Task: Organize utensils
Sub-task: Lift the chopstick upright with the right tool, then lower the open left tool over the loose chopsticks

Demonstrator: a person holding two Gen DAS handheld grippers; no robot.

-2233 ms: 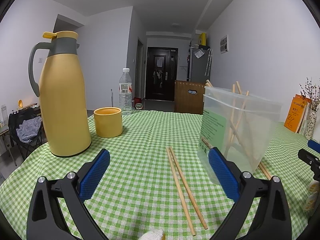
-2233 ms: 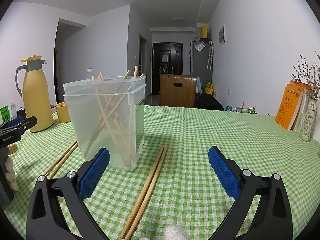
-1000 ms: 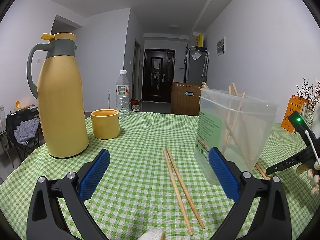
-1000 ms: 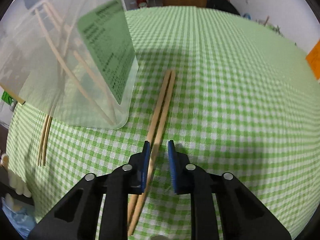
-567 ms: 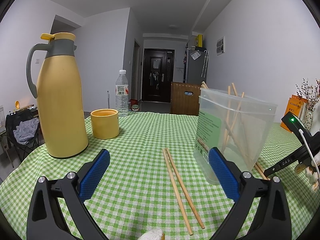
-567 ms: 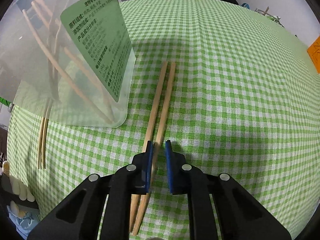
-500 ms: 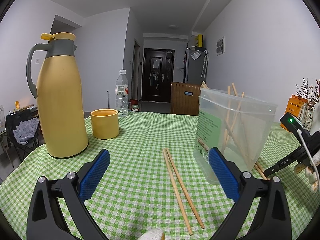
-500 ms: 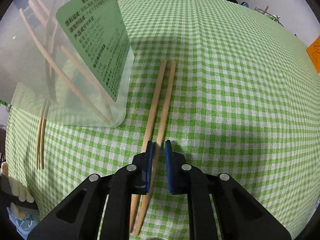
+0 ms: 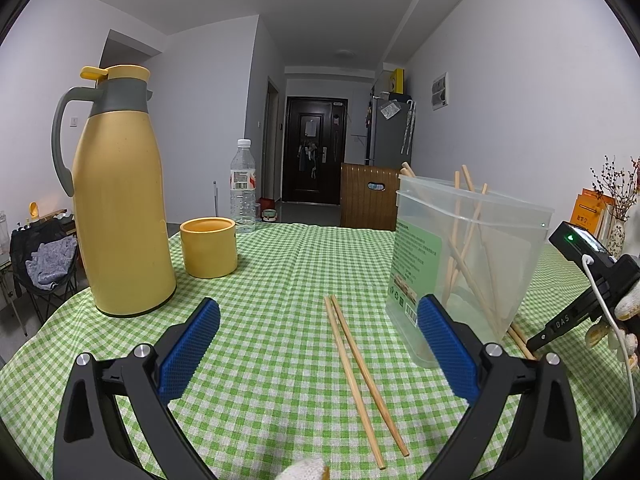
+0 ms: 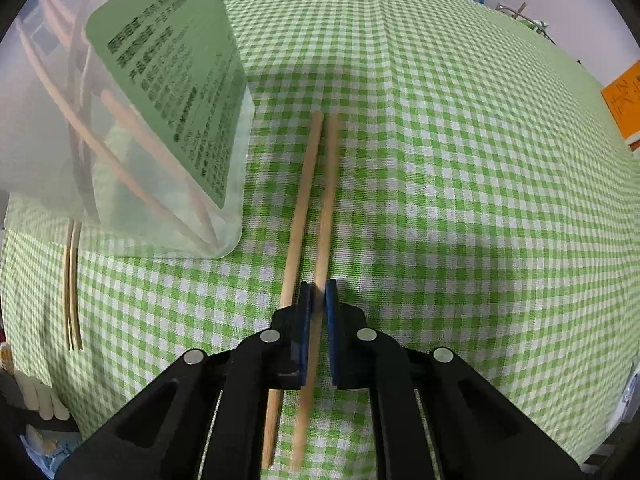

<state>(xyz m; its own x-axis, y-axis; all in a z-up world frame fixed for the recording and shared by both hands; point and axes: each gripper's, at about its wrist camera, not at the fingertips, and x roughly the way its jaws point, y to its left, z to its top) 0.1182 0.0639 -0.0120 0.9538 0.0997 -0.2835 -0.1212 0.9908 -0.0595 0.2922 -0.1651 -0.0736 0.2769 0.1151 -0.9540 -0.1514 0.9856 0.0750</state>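
The left tool (image 9: 318,346) hung released above the green-checked bench (image 9: 280,272), its pads wide apart, with a yellow jug (image 9: 120,216) and cup (image 9: 208,246) at far left and a loose chopstick pair (image 9: 362,376) lying ahead. Rightward stood the clear container (image 10: 120,120) of chopsticks. The right tool (image 10: 318,300) was clenched on one chopstick (image 10: 326,200); its twin (image 10: 302,200) lay just beside.
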